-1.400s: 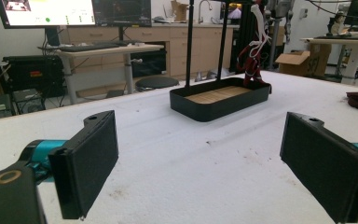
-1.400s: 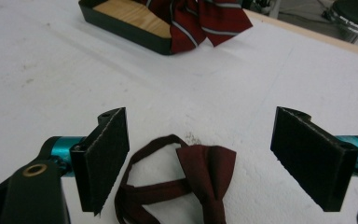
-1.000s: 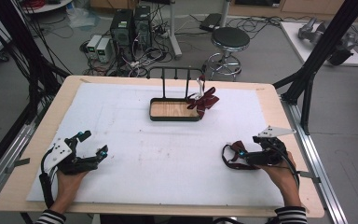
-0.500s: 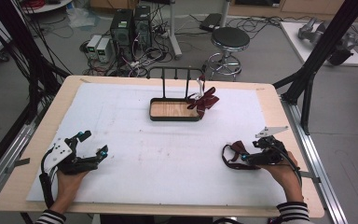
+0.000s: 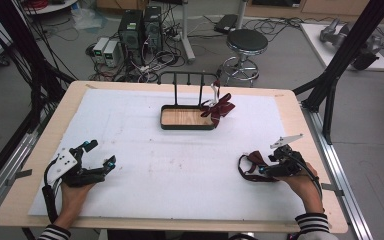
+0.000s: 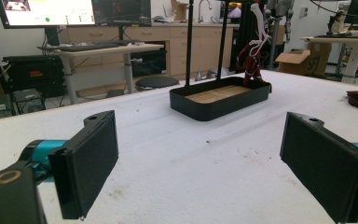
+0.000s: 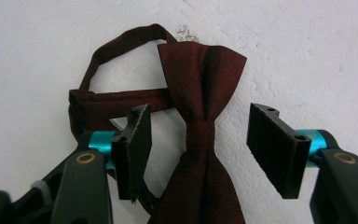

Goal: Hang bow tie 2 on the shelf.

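A dark red bow tie (image 7: 200, 93) with its neck strap (image 7: 121, 100) lies flat on the white table cover at the right (image 5: 250, 167). My right gripper (image 7: 198, 144) points down over it, one pad (image 7: 137, 140) on each side of the knot with a gap to the fabric; the jaws have just been closing with the tie between them. In the high view the right gripper (image 5: 262, 170) sits at the tie's right end. My left gripper (image 5: 101, 153) rests low at the front left, wide open and holding nothing (image 6: 205, 158).
A black tray with a wooden floor (image 5: 167, 123) stands at the back centre, with a black rack rising behind it. A second dark red bow tie (image 5: 220, 107) hangs at the tray's right end (image 6: 251, 60). Table edges lie close to both hands.
The right gripper has shifted slightly over the bow tie on the table. The left hand and gripper have stayed where they were.
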A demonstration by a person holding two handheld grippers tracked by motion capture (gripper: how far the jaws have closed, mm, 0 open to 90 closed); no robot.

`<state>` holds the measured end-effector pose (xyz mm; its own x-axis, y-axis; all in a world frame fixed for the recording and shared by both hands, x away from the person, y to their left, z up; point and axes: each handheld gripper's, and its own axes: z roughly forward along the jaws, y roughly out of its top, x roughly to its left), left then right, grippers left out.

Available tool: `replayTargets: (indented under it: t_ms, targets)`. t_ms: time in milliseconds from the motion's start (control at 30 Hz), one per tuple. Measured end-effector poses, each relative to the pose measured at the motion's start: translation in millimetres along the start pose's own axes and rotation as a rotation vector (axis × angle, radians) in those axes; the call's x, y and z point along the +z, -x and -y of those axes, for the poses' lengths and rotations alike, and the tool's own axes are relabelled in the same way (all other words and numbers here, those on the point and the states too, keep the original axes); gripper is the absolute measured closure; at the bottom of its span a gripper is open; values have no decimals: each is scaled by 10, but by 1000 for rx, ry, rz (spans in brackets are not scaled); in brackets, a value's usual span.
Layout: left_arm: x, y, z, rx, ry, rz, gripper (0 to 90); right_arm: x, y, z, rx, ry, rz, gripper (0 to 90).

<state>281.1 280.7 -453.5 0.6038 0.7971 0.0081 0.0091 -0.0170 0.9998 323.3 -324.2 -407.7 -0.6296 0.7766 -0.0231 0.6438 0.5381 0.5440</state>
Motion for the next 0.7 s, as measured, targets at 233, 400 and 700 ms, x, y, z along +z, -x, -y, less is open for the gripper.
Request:
replayTargets:
  t_ms: [233,400,700]
  targets:
    - [0,0,0,-2,0,1,117,32,6,-9,-11,-24,5,477]
    - [0,0,0,-2,0,1,117,53,2,-15,-19,-39,-3,498]
    - [0,0,0,-2,0,1,117,121,-5,-16,-33,-69,5,549]
